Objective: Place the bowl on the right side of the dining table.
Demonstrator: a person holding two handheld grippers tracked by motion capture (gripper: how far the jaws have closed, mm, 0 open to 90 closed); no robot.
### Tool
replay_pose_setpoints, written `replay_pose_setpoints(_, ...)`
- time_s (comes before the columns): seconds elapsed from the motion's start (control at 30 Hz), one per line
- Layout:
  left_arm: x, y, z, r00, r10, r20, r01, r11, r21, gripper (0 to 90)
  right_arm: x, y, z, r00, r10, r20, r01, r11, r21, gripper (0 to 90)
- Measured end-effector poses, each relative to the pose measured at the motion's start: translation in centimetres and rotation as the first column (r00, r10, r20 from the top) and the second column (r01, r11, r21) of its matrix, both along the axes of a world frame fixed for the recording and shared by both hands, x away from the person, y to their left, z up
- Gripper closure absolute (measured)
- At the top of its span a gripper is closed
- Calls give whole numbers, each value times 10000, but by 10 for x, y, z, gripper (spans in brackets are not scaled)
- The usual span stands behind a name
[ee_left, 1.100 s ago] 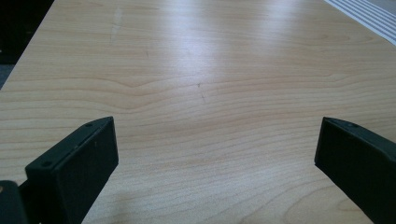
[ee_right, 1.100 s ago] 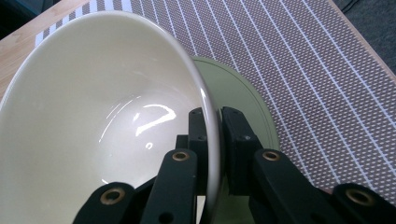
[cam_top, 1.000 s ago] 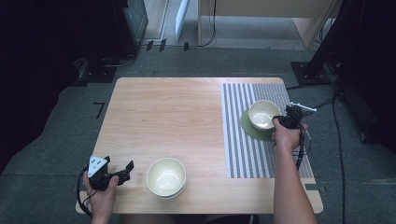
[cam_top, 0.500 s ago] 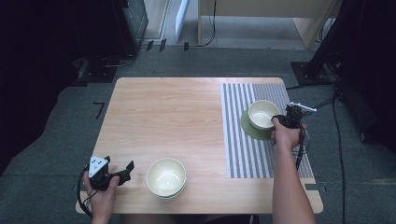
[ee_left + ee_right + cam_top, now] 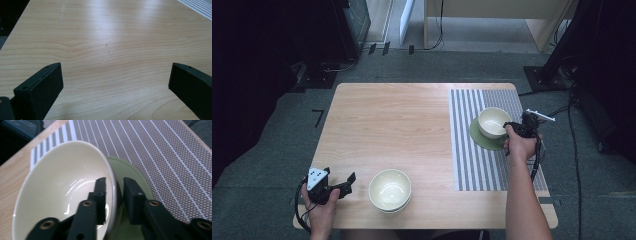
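Wood grain of the surface (image 5: 402, 130) runs under both grippers, with a striped mat (image 5: 472, 150) covering its right part. On the mat a cream bowl (image 5: 493, 121) stands on a green saucer (image 5: 484, 140); the saucer is largely hidden beneath the bowl in the high view. The right gripper (image 5: 115, 195) grasps the bowl's rim: in the right gripper view one finger lies inside the bowl and the other outside, with the wall between them. Whether the bowl's base rests flat on the saucer is hard to tell, since the rim and fingers (image 5: 101, 195) cover that spot. In the high view the right hand (image 5: 522, 145) hides most of its gripper.

Near the surface's front edge a second, pale green bowl (image 5: 390, 190) stands apart. Just left of it is the left gripper (image 5: 343, 184), held in the left hand (image 5: 319, 200). Its fingers (image 5: 42, 87) are spread wide and released above bare wood, both cut off by the lower frame edge in the left gripper view.
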State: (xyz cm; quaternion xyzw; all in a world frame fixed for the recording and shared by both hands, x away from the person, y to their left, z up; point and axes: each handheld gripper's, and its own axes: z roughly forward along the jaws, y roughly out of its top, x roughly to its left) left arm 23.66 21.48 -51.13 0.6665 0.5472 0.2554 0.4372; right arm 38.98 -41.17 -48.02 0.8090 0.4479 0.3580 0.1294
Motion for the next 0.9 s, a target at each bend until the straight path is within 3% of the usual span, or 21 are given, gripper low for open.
replay_pose_setpoints(0.13,0,0,0,10000,2,-2,-2,10000,6,0,-3,0,3,9992,201,335,-199,9998,-83,599)
replay_pose_setpoints(0.3,0,0,0,10000,9,-7,-9,10000,15,0,-9,2,4,9980,504,384,-482,9972,-567,441)
replay_pose_setpoints(0.63,0,-1,0,10000,26,12,-26,10000,34,0,-24,-3,5,9963,608,600,-566,9960,-695,342)
replay_pose_setpoints(0.77,0,-1,0,10000,34,21,-34,10000,40,0,-31,-1,8,9897,1001,1022,-922,9926,-796,293)
replay_pose_setpoints(0.9,0,-1,0,10000,37,25,-37,10000,49,0,-37,4,11,9817,1192,1485,-992,9858,-1357,207)
